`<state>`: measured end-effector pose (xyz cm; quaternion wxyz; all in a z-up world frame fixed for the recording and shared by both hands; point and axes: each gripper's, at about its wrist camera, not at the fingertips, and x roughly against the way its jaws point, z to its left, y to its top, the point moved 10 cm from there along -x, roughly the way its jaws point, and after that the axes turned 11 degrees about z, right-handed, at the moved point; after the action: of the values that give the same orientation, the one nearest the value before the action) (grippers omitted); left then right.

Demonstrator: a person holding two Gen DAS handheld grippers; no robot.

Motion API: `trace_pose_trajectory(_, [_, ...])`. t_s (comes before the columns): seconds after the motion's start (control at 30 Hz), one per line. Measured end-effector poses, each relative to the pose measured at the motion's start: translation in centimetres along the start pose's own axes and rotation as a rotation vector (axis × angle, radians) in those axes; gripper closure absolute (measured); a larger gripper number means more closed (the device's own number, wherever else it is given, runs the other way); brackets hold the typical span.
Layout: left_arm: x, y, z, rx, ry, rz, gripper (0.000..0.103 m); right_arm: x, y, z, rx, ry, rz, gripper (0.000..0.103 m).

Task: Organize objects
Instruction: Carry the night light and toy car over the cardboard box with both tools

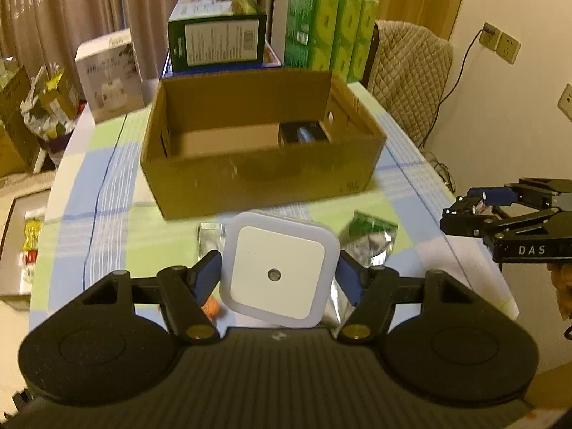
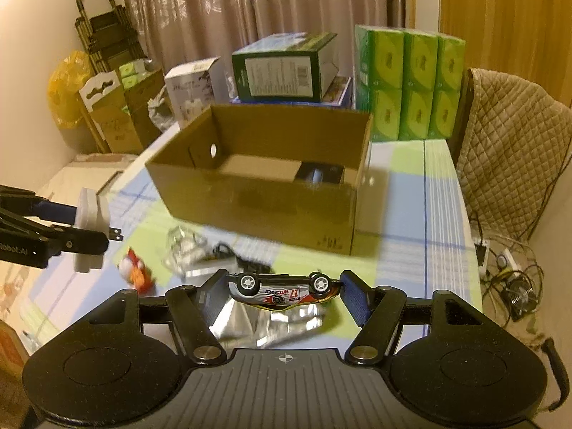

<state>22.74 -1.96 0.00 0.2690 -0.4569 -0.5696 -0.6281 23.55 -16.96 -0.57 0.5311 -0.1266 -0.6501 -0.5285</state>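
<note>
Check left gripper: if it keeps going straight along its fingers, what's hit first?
Likely the cardboard box, near wall or open top. The left gripper, shut on the white night light, points down toward it. Depth is unclear; it could strike the table first.

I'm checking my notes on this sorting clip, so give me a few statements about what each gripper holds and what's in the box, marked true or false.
1. The left gripper holds a white night light. True.
2. The right gripper holds a red toy bird. False: it holds a toy car, wheels up; the bird lies on the table.
3. The cardboard box is empty. False: a dark object sits in it.
4. Green packs stand behind the box. True.
5. A silver pouch lies below the car. True.
</note>
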Motion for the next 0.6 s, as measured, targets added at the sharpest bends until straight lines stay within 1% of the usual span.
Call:
trace_pose_trajectory(0.17, [0.0, 4.7, 0.3, -0.027, 0.015, -0.023, 0.038, 0.0, 5.1, -0.5, 0.018, 0.01, -0.027, 0.039])
trace_pose_trajectory(0.33, [-0.6, 9.2, 1.6, -0.024, 0.034, -0.047, 0.039, -1.7, 10.3, -1.4, 0.021, 0.001, -0.035, 0.039])
trace_pose_trajectory(0.5, [-2.4, 12.8, 3.9, 0.018, 0.044, -0.046, 0.039, -5.0, 13.8, -2.0, -0.015, 0.009, -0.003, 0.039])
trace_pose_trajectory(0.6, [-4.0, 14.5, 5.2, 0.043, 0.048, -0.039, 0.039, -6.9, 14.9, -2.5, -0.038, 0.012, 0.012, 0.039])
